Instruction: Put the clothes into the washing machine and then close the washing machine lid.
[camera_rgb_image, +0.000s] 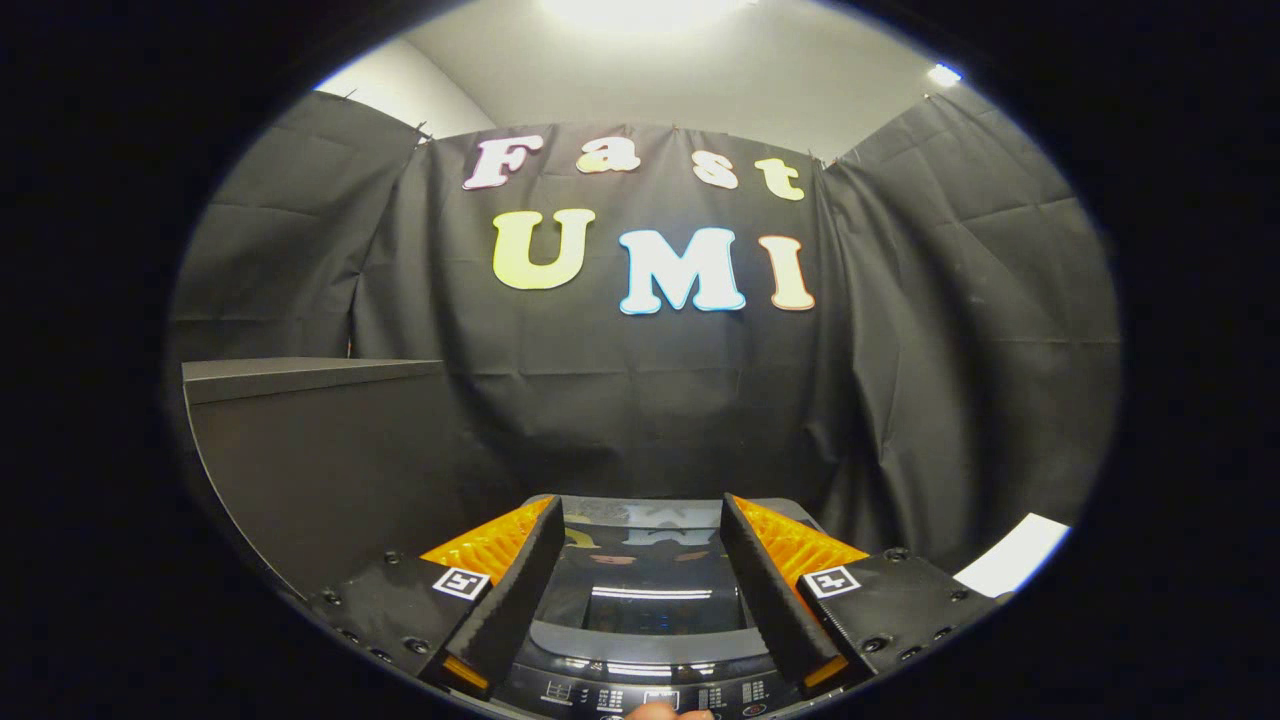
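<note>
Two jaws spread above a shut washing machine

The jaws (640, 590) stand apart, holding nothing. Between and below them lies the washing machine (640, 640), its dark glass lid (645, 585) seemingly down. At 9 o'clock stands a dark desk (310, 375). Clothes aren't seen, so loading looks finished, or the lid needs lifting first.

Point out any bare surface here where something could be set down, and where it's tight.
The glossy lid of the washing machine, closed and bare between the open gripper fingers, is free. So is the flat top of the dark cabinet beside the machine. It is tight at the control panel, where a fingertip rests.
</note>
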